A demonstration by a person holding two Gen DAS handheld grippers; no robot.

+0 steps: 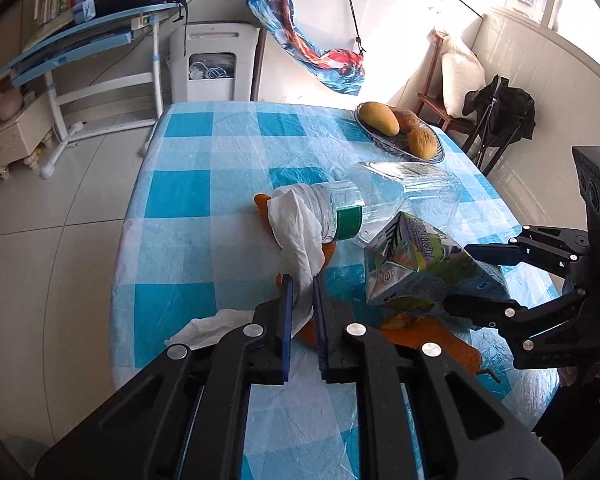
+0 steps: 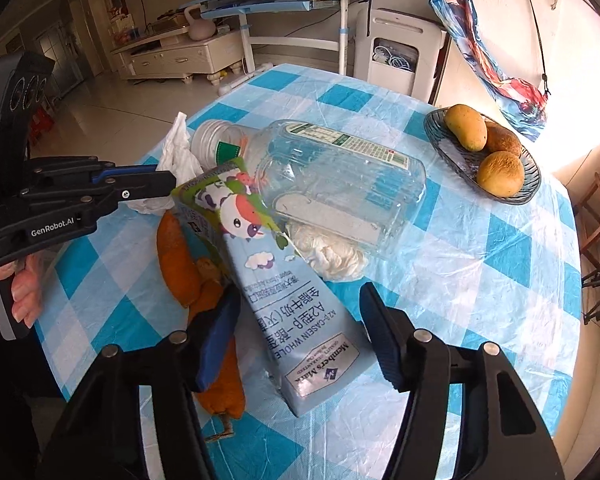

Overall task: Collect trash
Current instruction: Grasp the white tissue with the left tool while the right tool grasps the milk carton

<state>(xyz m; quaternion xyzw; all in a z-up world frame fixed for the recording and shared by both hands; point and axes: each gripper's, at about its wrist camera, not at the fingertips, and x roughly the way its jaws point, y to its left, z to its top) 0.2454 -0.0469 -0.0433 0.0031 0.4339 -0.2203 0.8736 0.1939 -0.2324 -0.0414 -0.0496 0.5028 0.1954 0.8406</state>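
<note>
My left gripper (image 1: pixel 300 284) is shut on a hanging white tissue (image 1: pixel 296 232) whose top drapes over the neck of a clear plastic bottle (image 1: pixel 404 196) lying on its side. The right wrist view shows that left gripper (image 2: pixel 164 178) from the side, with the tissue (image 2: pixel 178 152) between its fingers. My right gripper (image 2: pixel 299 294) straddles a light-blue milk carton (image 2: pixel 284 292), with a small gap at each pad. The carton (image 1: pixel 416 268) leans on orange peel (image 2: pixel 176 256) beside the bottle (image 2: pixel 340 176). In the left wrist view the right gripper (image 1: pixel 458 276) has one finger either side of the carton.
A second crumpled tissue (image 2: pixel 328 252) lies against the bottle, and another (image 1: pixel 204 328) sits by my left fingers. A glass dish (image 2: pixel 532 184) of fruit stands at the back right of the blue-checked table (image 1: pixel 188 240). A hand (image 2: pixel 24 292) holds the left gripper's handle.
</note>
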